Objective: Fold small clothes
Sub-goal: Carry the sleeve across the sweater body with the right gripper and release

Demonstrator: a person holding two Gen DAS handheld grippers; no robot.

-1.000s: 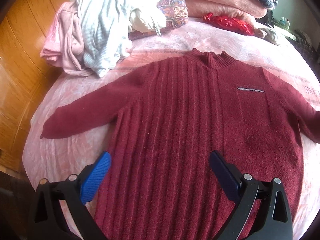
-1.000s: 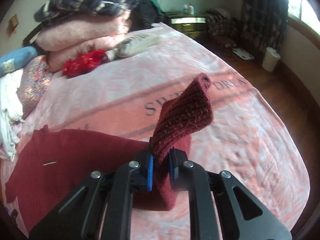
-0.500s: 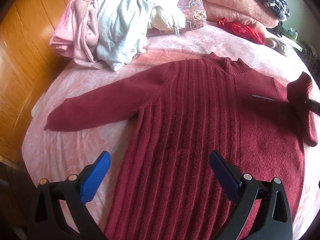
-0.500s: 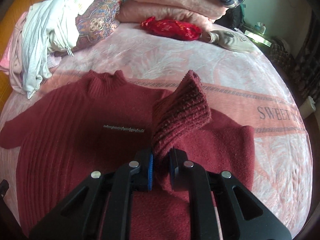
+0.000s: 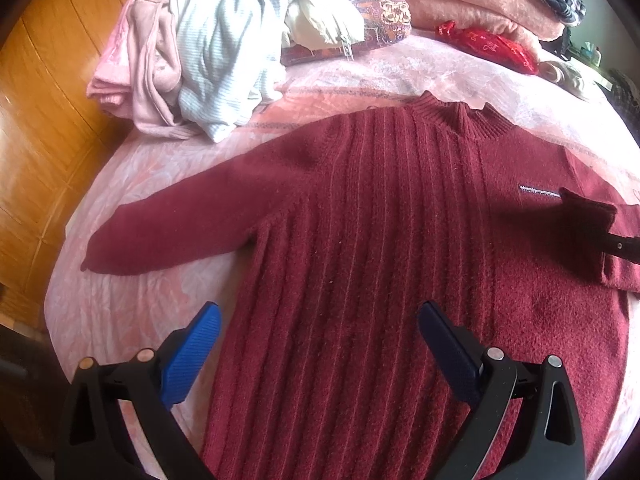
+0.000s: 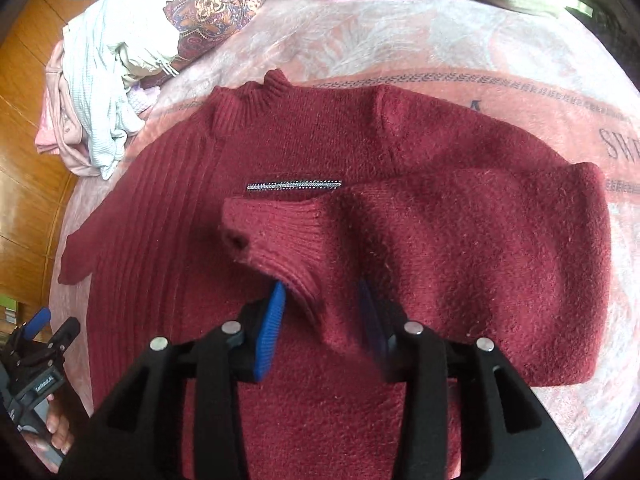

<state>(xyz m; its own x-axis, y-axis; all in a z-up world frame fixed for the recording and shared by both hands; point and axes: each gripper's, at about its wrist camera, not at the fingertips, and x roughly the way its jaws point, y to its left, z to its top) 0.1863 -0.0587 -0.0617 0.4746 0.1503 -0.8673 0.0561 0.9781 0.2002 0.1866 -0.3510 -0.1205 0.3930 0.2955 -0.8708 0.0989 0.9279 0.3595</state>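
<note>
your right gripper (image 6: pixel 320 320) is opening and letting go of the sleeve (image 6: pixel 280 236), now folded onto the red sweater (image 5: pixel 360 260) mid-frame on the bed (image 5: pixel 120 312), so next comes the other sleeve (image 5: pixel 180 220) for your wide-open, empty left gripper (image 5: pixel 316 344).

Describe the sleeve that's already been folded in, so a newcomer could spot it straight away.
On the pink bedspread lies a dark red sweater, chest up. The folded sleeve is doubled back across the chest, its ribbed cuff just below the silver strip, between the opening jaws of the right gripper. The other sleeve lies stretched flat on the bedspread.
</note>
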